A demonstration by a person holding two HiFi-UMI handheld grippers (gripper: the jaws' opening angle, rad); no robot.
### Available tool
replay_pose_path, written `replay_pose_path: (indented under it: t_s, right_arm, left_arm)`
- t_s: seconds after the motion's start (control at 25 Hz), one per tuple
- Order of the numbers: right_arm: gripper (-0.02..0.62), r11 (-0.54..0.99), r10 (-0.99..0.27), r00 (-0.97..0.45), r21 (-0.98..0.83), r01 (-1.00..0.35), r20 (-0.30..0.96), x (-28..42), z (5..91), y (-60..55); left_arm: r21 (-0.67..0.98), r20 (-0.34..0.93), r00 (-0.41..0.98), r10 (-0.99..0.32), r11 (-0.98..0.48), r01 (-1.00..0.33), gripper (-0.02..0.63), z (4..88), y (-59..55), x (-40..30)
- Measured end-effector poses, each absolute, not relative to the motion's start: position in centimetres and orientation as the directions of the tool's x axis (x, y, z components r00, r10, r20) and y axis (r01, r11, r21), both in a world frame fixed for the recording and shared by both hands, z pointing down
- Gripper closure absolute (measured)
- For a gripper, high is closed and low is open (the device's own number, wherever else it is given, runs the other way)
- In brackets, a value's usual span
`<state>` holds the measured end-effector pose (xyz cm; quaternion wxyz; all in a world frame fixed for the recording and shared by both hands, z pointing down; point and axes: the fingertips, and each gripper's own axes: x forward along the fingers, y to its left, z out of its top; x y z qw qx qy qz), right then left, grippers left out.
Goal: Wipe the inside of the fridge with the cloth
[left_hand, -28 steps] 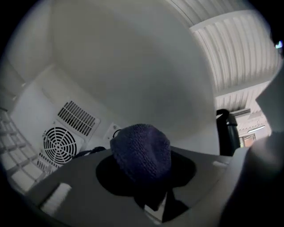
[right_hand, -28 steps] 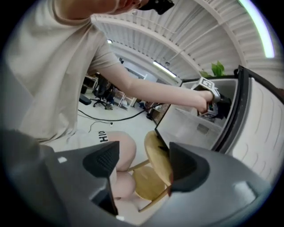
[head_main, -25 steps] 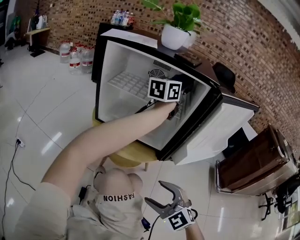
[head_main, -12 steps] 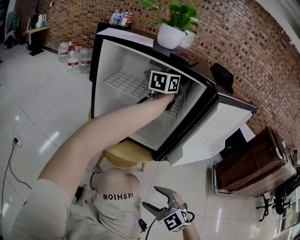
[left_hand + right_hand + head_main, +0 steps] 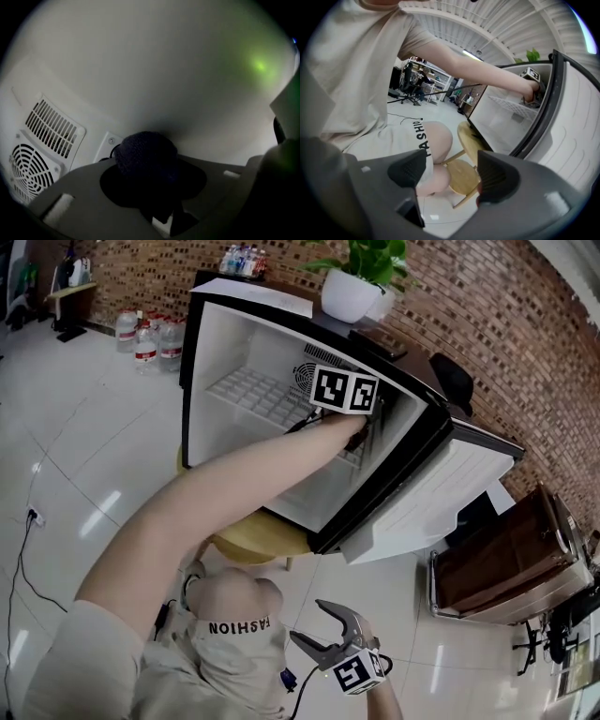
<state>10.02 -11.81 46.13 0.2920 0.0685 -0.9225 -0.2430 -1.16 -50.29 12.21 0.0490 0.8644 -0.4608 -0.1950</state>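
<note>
The left claw (image 5: 149, 180) is clamped on the dark cloth (image 5: 146, 157), its jaws having just been closing tighter on the bunched wad. The wad sits close up to a white inner wall deep inside the fridge (image 5: 186, 381), beside the fan grille (image 5: 30, 171). Wiping well here likely means pressing the wad flat, sweeping in overlapping passes and steering clear of the grille. The right claw (image 5: 452, 172) stands apart and empty outside the fridge.
</note>
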Motion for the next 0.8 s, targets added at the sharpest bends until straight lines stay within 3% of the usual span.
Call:
replay_pose_path:
  t_s: [0.28, 0.56, 0.68, 0.8]
  right_arm:
    - [0.25, 0.893, -0.273, -0.794, 0.45, 0.001, 0.543, 10.5, 47.3, -11.9]
    - [0.25, 0.903, -0.262, -0.788, 0.43, 0.003, 0.557, 9.3, 48.7, -12.5]
    - [0.25, 0.901, -0.265, -0.784, 0.433, 0.006, 0.561, 8.9, 49.1, -12.4]
    - [0.25, 0.902, -0.262, -0.786, 0.431, 0.007, 0.56, 8.5, 49.5, -12.2]
  left_arm:
    - [0.182, -0.223, 0.673, -0.705, -0.708, -0.682, 0.477, 13.0, -46.4, 0.3]
    - [0.211, -0.331, 0.884, -0.33, -0.939, -0.271, 0.476, 13.6, -37.5, 1.9]
    - [0.237, -0.402, 0.84, -0.363, -0.928, -0.288, 0.491, 12.8, -37.8, 0.8]
    - [0.285, -0.381, 0.777, -0.502, -0.863, -0.417, 0.486, 12.6, -41.1, 0.1]
